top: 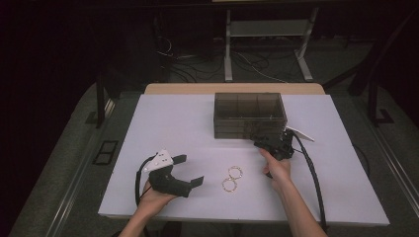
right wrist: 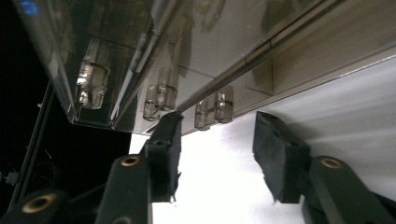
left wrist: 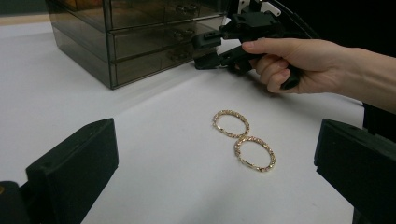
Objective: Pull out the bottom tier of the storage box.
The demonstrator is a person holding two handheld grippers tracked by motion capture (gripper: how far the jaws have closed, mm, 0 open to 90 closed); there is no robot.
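White tabletop [top: 163,123]: right gripper [right wrist: 217,140], half-closed on nothing, at the drawer box's [top: 249,114] lowest handle [right wrist: 215,106]; left gripper [top: 190,170] wide (near two gold rings [top: 231,178]).

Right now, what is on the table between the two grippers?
Two gold rings lie side by side, touching, on the white table between the left gripper and the right gripper, seen in the high view.

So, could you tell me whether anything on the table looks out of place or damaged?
Nothing looks damaged or spilled. Two gold rings lie loose on the white table, touching each other, outside the smoky drawer box. The box's drawers look closed. The right gripper is at the box's front by a drawer knob; the left gripper rests open.
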